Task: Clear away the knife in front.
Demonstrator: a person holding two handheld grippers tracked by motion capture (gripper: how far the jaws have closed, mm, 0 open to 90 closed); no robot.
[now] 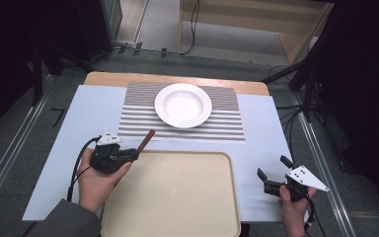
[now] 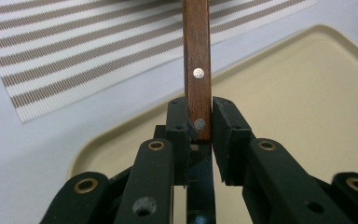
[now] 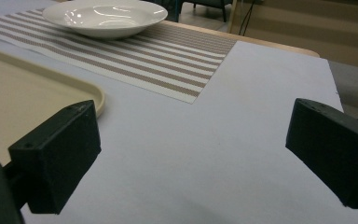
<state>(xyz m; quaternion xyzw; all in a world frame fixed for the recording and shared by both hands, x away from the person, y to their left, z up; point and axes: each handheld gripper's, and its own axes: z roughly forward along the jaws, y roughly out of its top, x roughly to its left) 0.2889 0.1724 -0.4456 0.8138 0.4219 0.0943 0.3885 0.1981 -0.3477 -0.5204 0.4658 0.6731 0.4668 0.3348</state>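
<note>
I am clamping my left gripper [image 1: 134, 154] on one end of a wooden handle [image 2: 197, 70], which is jutting from the jaws over the tray's [image 1: 177, 207] far-left corner toward the striped placemat [image 1: 227, 126]. My right gripper [image 1: 272, 171] is hovering with jaws spread, gripping nothing, near the tabletop's right edge. Counting: one handle, one tray, one placemat, one white plate [image 1: 183, 104], two grippers.

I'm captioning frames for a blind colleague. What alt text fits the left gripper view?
The left tool grips a brown wooden handle with two metal rivets, which points up and away. Beneath lie a beige tray and a striped placemat on a pale tabletop.
</note>
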